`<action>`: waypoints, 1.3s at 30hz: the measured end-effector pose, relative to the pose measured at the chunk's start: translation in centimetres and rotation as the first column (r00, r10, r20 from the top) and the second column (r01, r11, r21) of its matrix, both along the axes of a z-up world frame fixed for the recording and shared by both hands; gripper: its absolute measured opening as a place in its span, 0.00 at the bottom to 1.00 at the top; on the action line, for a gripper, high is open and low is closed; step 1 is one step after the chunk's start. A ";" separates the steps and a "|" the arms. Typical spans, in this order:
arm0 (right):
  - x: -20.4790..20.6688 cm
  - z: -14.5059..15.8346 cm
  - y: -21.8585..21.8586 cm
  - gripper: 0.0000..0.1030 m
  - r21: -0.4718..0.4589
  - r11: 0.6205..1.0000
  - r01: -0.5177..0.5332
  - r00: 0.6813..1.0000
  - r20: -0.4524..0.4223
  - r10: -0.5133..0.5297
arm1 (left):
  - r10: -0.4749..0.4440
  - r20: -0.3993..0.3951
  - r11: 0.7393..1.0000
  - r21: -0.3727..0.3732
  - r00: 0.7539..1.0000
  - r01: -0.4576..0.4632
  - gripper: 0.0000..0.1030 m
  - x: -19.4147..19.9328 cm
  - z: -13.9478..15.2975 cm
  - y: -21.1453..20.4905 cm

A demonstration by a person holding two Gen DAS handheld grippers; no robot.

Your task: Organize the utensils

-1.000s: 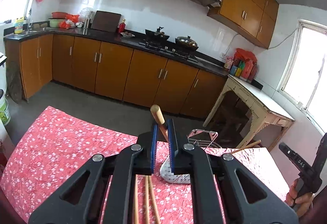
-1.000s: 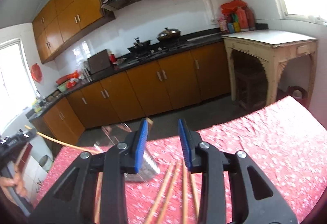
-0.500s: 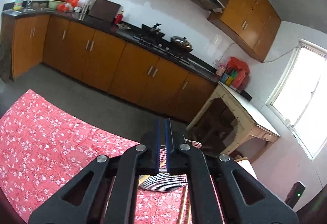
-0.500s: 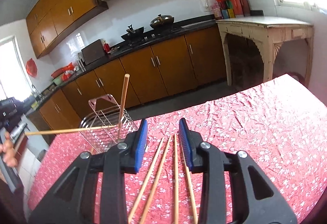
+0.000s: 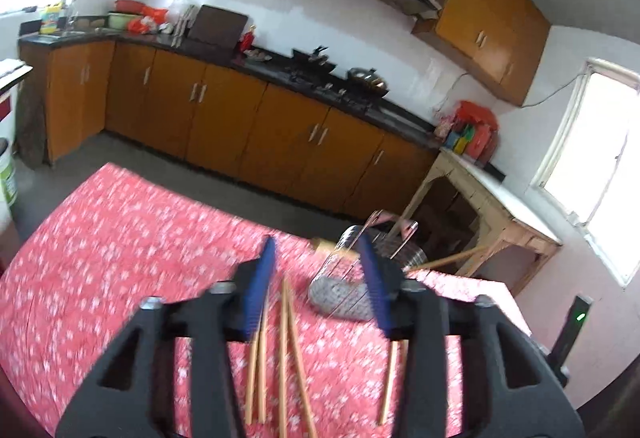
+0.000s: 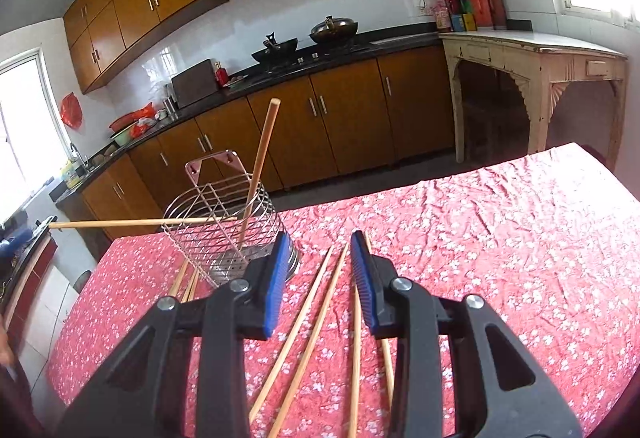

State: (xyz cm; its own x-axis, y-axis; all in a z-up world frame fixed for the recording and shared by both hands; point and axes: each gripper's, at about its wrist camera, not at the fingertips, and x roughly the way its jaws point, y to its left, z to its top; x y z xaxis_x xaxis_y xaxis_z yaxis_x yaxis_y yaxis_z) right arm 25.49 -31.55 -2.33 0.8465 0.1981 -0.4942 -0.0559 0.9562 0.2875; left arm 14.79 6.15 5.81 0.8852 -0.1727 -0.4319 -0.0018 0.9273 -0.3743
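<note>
The left gripper (image 5: 318,280) has its jaws wide apart and holds nothing. The right gripper (image 6: 318,270) is the same.

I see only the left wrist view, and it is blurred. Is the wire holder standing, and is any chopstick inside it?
Observer: Yes, it stands upright. The right wrist view shows the wire holder with one chopstick leaning steeply inside it.
Operator: Only that one?
Observer: No. A second chopstick rests almost level on the rim, and its long end pokes out to the side.
Operator: Does the right gripper hold anything?
Observer: No. The right gripper is open, and loose chopsticks lie on the cloth under its fingers.
</note>
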 end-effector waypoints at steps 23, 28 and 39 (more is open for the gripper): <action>1.0 -3.7 -2.3 0.32 0.018 0.999 0.035 0.997 -0.074 -0.034 | 0.091 -0.022 0.994 -0.061 0.996 -0.093 0.18 6.5 -3.2 -1.3; 0.9 -3.4 -2.3 0.32 -0.006 0.999 0.040 0.997 -0.061 -0.040 | 0.058 0.017 0.995 -0.077 0.998 -0.056 0.12 6.6 -2.3 -1.2; 0.8 -3.7 -1.9 0.32 -0.024 0.999 0.038 0.998 -0.055 -0.039 | 0.019 0.095 1.000 -0.021 0.995 -0.017 0.06 7.0 2.6 -3.2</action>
State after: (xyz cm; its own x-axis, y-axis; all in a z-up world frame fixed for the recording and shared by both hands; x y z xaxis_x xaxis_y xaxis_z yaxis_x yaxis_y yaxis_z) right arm 26.31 -33.42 -6.07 0.8246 0.1538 -0.5445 -0.0036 0.9638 0.2668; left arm 21.75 2.93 8.39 0.9252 -0.1640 -0.3421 0.0183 0.9199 -0.3918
